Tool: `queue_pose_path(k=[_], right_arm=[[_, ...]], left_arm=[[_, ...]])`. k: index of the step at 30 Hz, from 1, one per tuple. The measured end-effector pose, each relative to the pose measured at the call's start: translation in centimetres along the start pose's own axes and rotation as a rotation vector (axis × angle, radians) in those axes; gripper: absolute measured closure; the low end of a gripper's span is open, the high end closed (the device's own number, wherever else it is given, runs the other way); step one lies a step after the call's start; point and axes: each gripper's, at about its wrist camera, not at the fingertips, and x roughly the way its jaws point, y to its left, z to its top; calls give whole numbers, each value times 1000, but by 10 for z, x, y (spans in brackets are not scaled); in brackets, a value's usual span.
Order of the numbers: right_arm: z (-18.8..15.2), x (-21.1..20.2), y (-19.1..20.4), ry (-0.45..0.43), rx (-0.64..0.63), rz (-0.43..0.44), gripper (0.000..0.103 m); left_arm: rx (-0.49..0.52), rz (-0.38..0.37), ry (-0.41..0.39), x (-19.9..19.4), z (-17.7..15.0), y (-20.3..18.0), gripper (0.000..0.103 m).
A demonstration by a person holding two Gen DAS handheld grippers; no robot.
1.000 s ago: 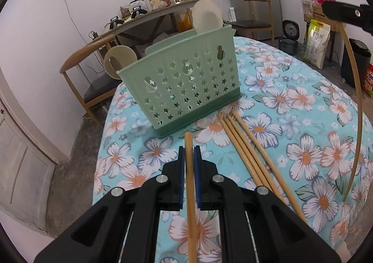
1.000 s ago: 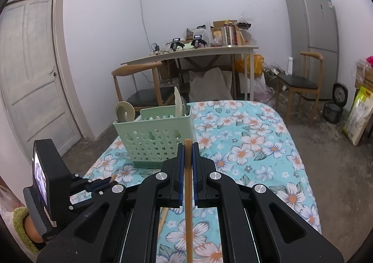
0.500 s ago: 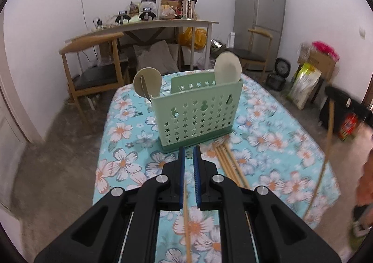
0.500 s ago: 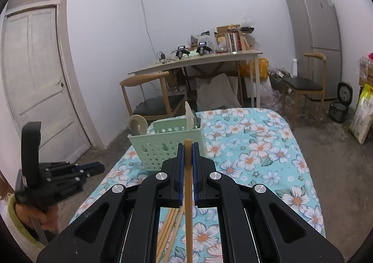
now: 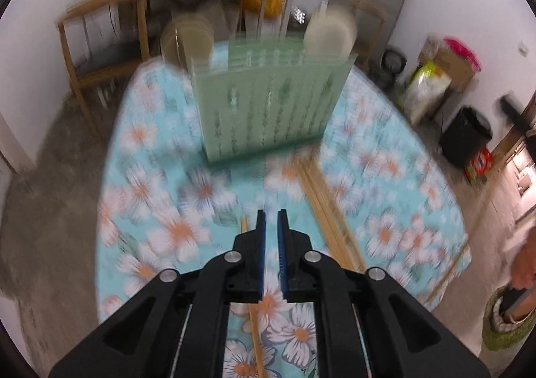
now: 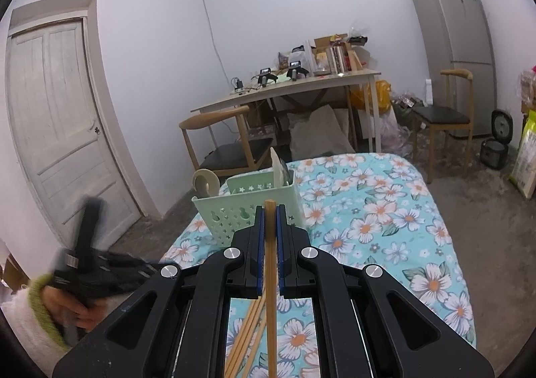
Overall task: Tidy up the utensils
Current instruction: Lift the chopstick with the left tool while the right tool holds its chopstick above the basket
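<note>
A green star-punched basket [image 5: 268, 110] stands on the flowered tablecloth [image 5: 150, 177] with two pale spoons [image 5: 330, 33] sticking out of it. My left gripper [image 5: 271, 213] hovers in front of it, its jaws opening with nothing between them. One wooden chopstick [image 5: 253, 321] lies on the cloth just under it. Several more chopsticks [image 5: 330, 210] lie to its right, pointing at the basket. My right gripper [image 6: 269, 207] is shut on another chopstick [image 6: 270, 277], held above the loose chopsticks [image 6: 246, 327] and short of the basket [image 6: 248, 207]. The left wrist view is motion-blurred.
A wooden chair [image 6: 221, 130] and a cluttered desk [image 6: 301, 83] stand behind the table. To the right are a fridge [image 6: 452, 26], another chair [image 6: 445, 116] and bags on the floor [image 5: 428, 89]. A hand [image 6: 70, 307] in a white sleeve holds the left gripper at the lower left.
My left gripper has let go of its chopstick, which now lies on the cloth, and has swung to face the basket squarely from higher up. The right gripper still grips its chopstick.
</note>
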Motion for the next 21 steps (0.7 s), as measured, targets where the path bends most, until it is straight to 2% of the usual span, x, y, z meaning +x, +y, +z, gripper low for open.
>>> queue_pose_path(k=[2, 3, 8, 14, 16, 19, 21], right_arm=[[0, 1, -2, 4, 1, 3, 98], [0, 1, -2, 3, 0, 3, 98], [-1, 4, -4, 10, 5, 5, 98], [-2, 14, -11, 30, 24, 11, 98], [-2, 16, -13, 33, 28, 14, 98], [-2, 16, -15, 33, 35, 16, 98], [-2, 16, -17, 33, 37, 17, 98]], left_arm=[[-29, 8, 111, 35, -4, 9, 89], [-35, 30, 139, 46, -5, 12, 88], [-7, 77, 214, 81, -6, 16, 83], [5, 93, 207, 95, 2, 16, 83], [25, 123, 191, 95, 3, 14, 96], [0, 126, 161, 87, 4, 17, 98], [-21, 121, 105, 70, 10, 19, 98]])
